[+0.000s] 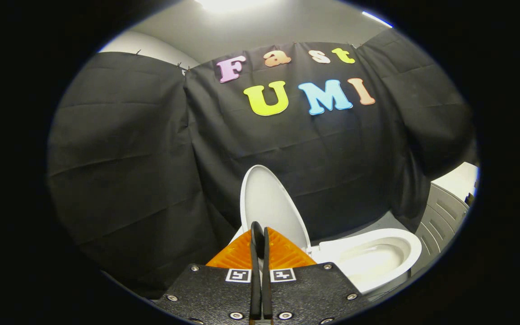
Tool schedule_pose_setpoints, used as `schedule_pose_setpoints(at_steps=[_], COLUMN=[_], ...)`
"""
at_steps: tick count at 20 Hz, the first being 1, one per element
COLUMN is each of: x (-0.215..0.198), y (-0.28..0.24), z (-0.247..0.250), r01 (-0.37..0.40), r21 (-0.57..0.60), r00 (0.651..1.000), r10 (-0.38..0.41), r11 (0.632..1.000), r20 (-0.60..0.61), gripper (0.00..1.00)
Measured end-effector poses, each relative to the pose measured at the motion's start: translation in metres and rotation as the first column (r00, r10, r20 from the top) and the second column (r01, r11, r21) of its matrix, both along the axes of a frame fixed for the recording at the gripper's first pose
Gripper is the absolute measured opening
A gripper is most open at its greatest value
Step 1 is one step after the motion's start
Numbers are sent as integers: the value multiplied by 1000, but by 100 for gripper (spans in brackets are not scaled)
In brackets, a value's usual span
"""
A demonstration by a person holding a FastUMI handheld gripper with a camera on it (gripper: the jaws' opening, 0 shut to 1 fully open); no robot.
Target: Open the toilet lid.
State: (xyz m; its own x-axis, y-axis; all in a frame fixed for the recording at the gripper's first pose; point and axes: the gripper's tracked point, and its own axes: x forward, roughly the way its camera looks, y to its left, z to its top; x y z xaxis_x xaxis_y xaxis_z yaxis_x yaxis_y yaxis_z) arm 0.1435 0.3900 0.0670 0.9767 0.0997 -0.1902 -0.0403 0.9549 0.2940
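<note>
The white toilet lid (266, 201) stands raised, nearly upright, just beyond my fingers. To its right the white seat and bowl (377, 257) lie uncovered, the bowl's inside showing. My gripper (260, 232) is shut, its two fingers pressed together with nothing held between them, their tips in front of the lid's lower part. Whether the tips touch the lid I cannot tell.
Black cloth walls close in behind and to the left of the toilet. A grey-white cabinet (445, 212) with slatted fronts stands to the right of the bowl. A strip of grey floor (377, 223) runs behind the bowl.
</note>
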Motion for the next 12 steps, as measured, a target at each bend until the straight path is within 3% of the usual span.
schedule_pose_setpoints(at_steps=[12], x=[4], y=[37], z=[-2], r01=[-103], r21=[-24], r00=[994], r10=[103], r11=[994], r20=[-23], gripper=[2])
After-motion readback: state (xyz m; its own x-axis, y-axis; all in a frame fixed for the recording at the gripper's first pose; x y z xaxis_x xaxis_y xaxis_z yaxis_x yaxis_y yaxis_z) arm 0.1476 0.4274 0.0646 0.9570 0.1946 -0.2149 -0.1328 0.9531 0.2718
